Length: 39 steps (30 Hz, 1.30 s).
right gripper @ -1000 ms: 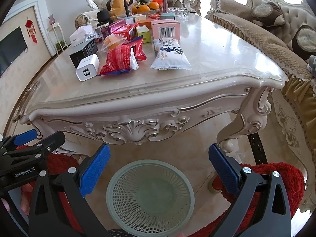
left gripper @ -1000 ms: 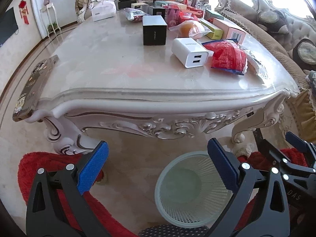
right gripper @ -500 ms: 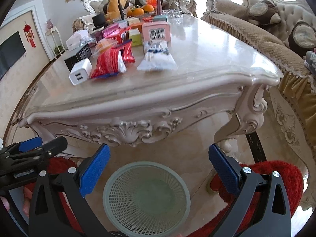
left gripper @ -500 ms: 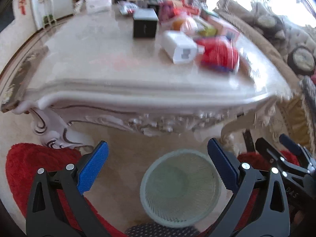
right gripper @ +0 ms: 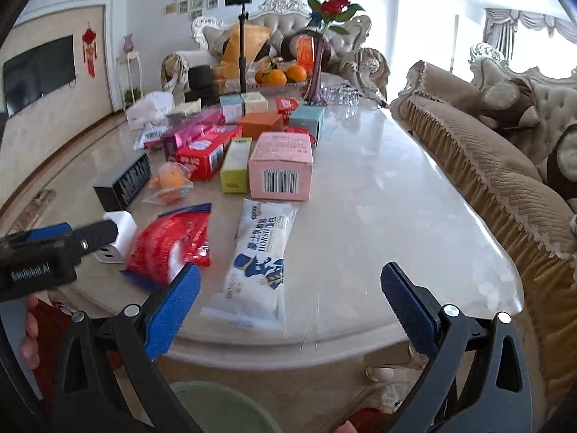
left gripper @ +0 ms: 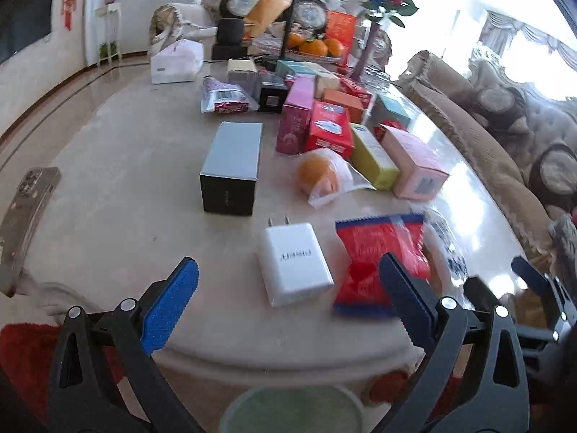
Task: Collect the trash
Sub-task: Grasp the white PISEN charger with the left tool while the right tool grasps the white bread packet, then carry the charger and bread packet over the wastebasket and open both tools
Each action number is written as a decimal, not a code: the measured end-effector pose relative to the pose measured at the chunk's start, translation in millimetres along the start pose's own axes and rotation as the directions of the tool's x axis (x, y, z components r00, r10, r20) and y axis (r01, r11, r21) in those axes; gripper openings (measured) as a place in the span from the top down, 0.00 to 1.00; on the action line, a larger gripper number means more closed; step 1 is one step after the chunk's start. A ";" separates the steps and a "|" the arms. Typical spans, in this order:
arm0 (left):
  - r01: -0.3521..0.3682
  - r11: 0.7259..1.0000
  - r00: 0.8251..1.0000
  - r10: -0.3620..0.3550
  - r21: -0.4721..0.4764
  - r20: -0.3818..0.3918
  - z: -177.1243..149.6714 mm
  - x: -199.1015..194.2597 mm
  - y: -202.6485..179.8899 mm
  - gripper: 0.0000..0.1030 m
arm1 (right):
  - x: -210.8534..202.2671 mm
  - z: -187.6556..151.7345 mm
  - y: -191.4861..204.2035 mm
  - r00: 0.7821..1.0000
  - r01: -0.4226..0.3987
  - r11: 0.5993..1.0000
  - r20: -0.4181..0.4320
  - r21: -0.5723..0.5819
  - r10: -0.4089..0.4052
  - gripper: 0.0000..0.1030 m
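Note:
A red snack wrapper (left gripper: 382, 252) lies near the table's front edge, just beyond the right finger of my left gripper (left gripper: 288, 278), which is open and holds nothing. A white charger (left gripper: 294, 261) sits between that gripper's fingers, further ahead on the marble. In the right wrist view a white and blue snack packet (right gripper: 261, 256) lies in front of my right gripper (right gripper: 290, 281), also open with nothing in it. The red wrapper (right gripper: 169, 241) is to its left. The pale green basket (left gripper: 292, 407) shows only its rim, on the floor below both grippers.
Several coloured boxes, a pink box (right gripper: 283, 166), a black box (left gripper: 232, 169) and a bagged orange (left gripper: 324, 176) crowd the table's middle. A phone (left gripper: 25, 213) lies at the left edge. A sofa (right gripper: 487, 180) runs along the right side.
Both grippers have risen from below the table's carved edge to above the tabletop. The basket has slid to the bottom of both views. Both stay open.

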<state>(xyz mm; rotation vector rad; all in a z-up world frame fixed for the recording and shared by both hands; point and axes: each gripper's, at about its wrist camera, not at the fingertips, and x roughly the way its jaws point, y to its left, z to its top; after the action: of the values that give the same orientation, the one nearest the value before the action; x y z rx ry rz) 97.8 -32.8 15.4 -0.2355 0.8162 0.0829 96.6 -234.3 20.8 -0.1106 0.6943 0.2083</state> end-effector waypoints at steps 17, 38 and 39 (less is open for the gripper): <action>-0.142 0.989 0.990 0.142 0.046 0.012 -0.7 23.6 15.1 0.06 | 38.8 2.1 8.5 0.996 -0.071 0.994 -0.066 -0.085 0.066 0.23; 0.028 0.997 1.000 -0.028 0.074 0.008 12.8 9.1 39.1 0.62 | 26.4 13.6 -7.2 0.981 -0.181 0.982 -0.061 0.051 0.183 0.74; 0.044 0.996 0.999 -0.045 0.076 0.019 13.9 0.0 43.8 0.62 | 19.6 14.7 -11.6 0.980 -0.191 0.979 -0.046 0.070 0.195 0.74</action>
<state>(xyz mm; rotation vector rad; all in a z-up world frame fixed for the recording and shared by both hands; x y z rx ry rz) 100.5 13.0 16.9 -0.1817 0.7916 0.0126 123.0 -240.1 19.7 0.0146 0.7639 0.3698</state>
